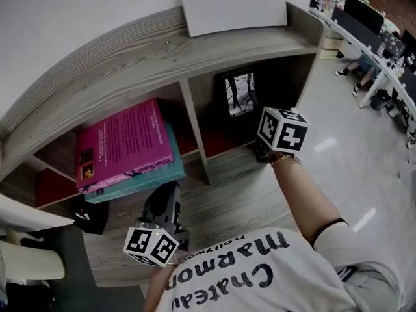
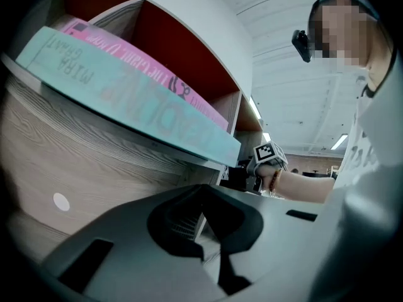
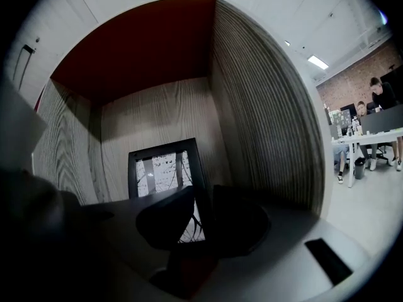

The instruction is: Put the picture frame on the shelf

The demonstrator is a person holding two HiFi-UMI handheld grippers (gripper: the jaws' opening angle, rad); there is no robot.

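Note:
The black picture frame (image 1: 239,94) stands upright in the right-hand compartment of the grey wood shelf (image 1: 195,51), leaning towards the back wall. My right gripper (image 1: 261,150) is at the mouth of that compartment, just in front of the frame. In the right gripper view the frame (image 3: 165,168) fills the middle, and its right edge runs down between the jaws of my right gripper (image 3: 203,216), which stand open. My left gripper (image 1: 170,192) hangs low in front of the shelf with nothing in it. Its tips (image 2: 211,231) look shut.
A pink book (image 1: 123,142) lies on a teal book (image 1: 140,181) in the left compartment, both sticking out over the edge. A white board (image 1: 240,2) rests on the shelf top. A black object (image 1: 91,216) and a white chair (image 1: 26,252) are at the left, with desks (image 1: 383,44) at the right.

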